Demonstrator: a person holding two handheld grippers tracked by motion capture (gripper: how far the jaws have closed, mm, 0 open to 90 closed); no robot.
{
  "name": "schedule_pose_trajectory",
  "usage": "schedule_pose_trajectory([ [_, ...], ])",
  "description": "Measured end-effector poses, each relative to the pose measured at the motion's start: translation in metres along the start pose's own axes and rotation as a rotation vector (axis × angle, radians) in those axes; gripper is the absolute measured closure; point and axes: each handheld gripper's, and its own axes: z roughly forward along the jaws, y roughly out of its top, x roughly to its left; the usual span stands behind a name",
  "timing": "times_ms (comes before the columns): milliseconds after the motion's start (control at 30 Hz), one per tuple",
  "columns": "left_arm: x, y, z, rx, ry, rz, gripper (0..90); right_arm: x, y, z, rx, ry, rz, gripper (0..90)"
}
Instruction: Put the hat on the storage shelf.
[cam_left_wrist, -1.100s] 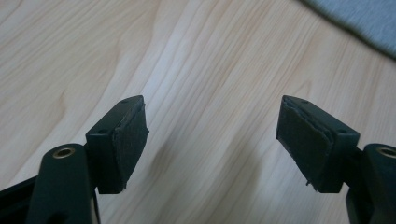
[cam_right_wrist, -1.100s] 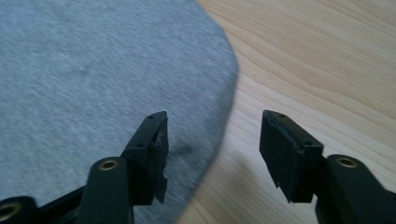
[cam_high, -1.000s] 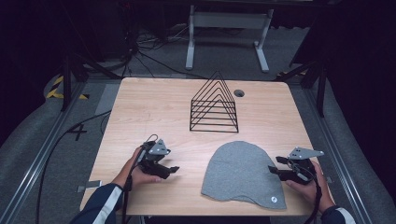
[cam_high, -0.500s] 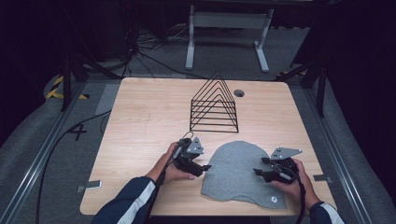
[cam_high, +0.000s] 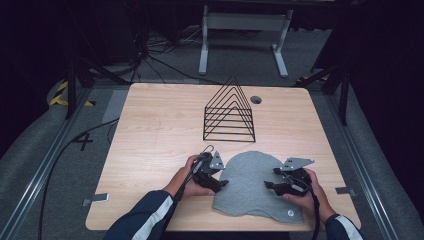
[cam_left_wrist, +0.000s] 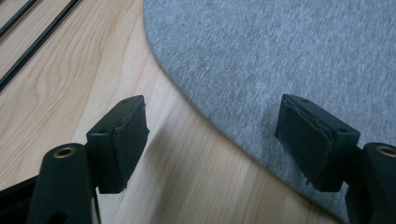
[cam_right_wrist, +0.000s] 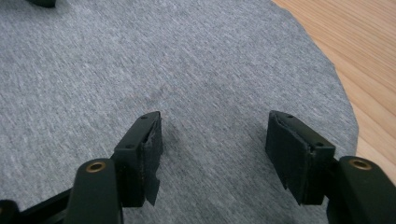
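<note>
Grey knit cloth, a flat beanie (cam_high: 255, 187), is laid on the wooden desk (cam_high: 155, 125) near its 6 o'clock edge, with the rounded crown pointed towards 12 o'clock and the wire rack (cam_high: 229, 112) just beyond it. The hat is flanked by both claws. The left claw (cam_high: 220, 182) is held at the hat's 9 o'clock edge, and in the left gripper view its jaws are seen spread, one pad (cam_left_wrist: 128, 140) over bare wood and the other over the fabric rim, nothing pinched. The right claw (cam_high: 268, 184) is placed over the hat's 3 o'clock side; its jaws have just been opening and are seen spread above the fabric (cam_right_wrist: 187, 70), which is not gripped. Each side is equally near for a grasp.
</note>
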Motion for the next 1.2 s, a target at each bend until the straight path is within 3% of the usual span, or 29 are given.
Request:
schedule_pose_trajectory([
  [67, 0.0, -0.006, -0.007, 0.016, 0.009, 0.009, 25.3, 0.003, 0.004, 0.003, 0.001, 0.006, -0.01, 36.8],
  [267, 0.007, -0.023, -0.021, 0.028, 0.022, -0.019, 25.4, 0.011, 0.018, 0.016, 0.004, 0.031, -0.037, 33.3],
  [367, 0.014, -0.034, -0.03, 0.032, 0.033, -0.059, 25.8, 0.013, 0.026, 0.019, 0.012, 0.039, -0.046, 33.1],
  [433, 0.019, -0.041, -0.035, 0.023, 0.032, -0.076, 25.9, 0.009, 0.03, 0.012, -0.022, 0.023, -0.033, 33.1],
  [467, 0.018, -0.043, -0.037, -0.007, 0.04, -0.072, 27.4, 0.006, 0.031, 0.01, -0.027, 0.021, -0.019, 32.3],
  [567, 0.017, -0.039, -0.042, -0.052, 0.032, -0.068, 30.5, -0.001, 0.029, 0.009, -0.016, 0.009, 0.015, 29.7],
  [633, 0.018, -0.033, -0.04, -0.046, 0.008, -0.067, 28.0, -0.003, 0.027, 0.011, 0.003, 0.003, 0.028, 27.0],
  [700, 0.021, -0.028, -0.032, -0.033, 0.013, -0.076, 26.8, -0.003, 0.027, 0.013, 0.008, -0.002, 0.035, 25.8],
  [767, 0.027, -0.025, -0.025, -0.032, -0.016, -0.116, 24.6, -0.002, 0.026, 0.015, 0.024, -0.033, 0.032, 21.6],
  [900, 0.035, -0.022, -0.015, -0.021, -0.056, -0.173, 22.5, -0.003, 0.024, 0.022, 0.053, -0.028, 0.057, 16.0],
  [1000, 0.036, -0.022, -0.012, 0.014, -0.03, -0.181, 20.7, -0.004, 0.025, 0.024, 0.055, -0.015, 0.053, 14.8],
  [1200, 0.037, -0.021, -0.01, 0.03, 0.01, -0.177, 14.9, -0.003, 0.026, 0.026, 0.044, -0.006, 0.04, 16.5],
])
